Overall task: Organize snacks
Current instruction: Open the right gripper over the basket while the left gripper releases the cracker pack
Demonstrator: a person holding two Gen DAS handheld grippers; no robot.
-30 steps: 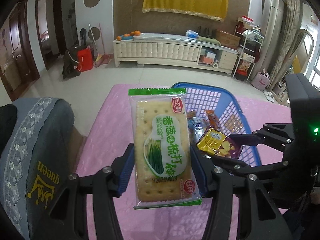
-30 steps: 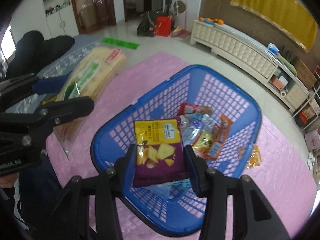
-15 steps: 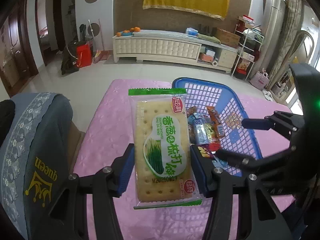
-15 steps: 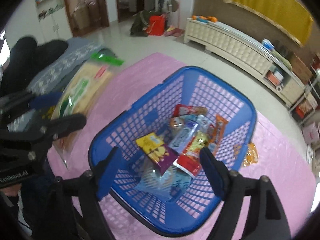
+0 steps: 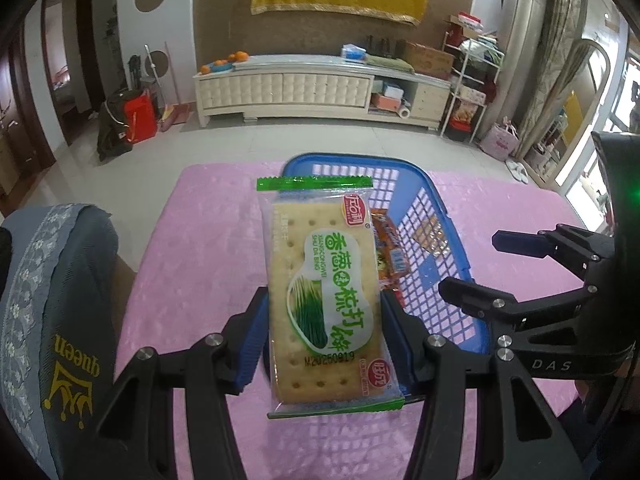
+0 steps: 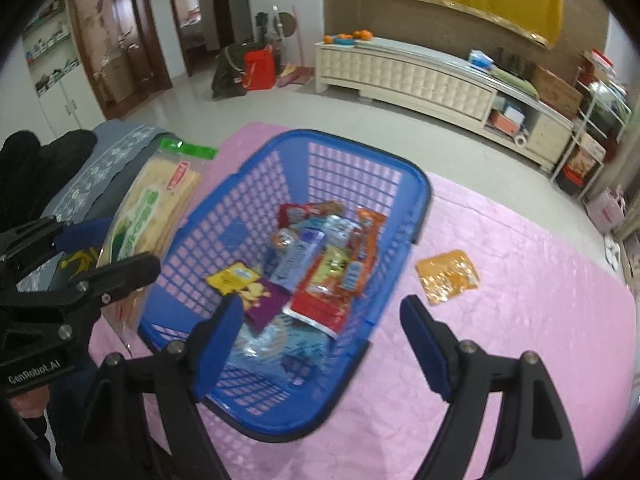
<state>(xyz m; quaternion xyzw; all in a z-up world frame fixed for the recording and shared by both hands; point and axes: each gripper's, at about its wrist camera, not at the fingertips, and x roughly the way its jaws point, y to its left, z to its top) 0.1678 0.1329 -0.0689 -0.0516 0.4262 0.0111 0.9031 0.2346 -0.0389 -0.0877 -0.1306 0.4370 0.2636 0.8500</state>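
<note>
Left tool loaded, right tool empty over the basket.
Your left tool (image 5: 322, 332) grips the cracker packet (image 5: 326, 292) above the counter's (image 6: 540, 280) left edge; your right tool (image 6: 320, 344) stands wide, nothing between its pads, above the blue basket (image 6: 256, 216) of snacks mid-counter.

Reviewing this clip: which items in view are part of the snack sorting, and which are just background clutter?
Part of the job:
- cracker pack, clamped in the left gripper
- blue basket holding snack packets
- orange packet on the pink cloth, outside the basket
- right gripper, open and empty

Lying about:
- grey cushion
- red bag
- white cabinet
</note>
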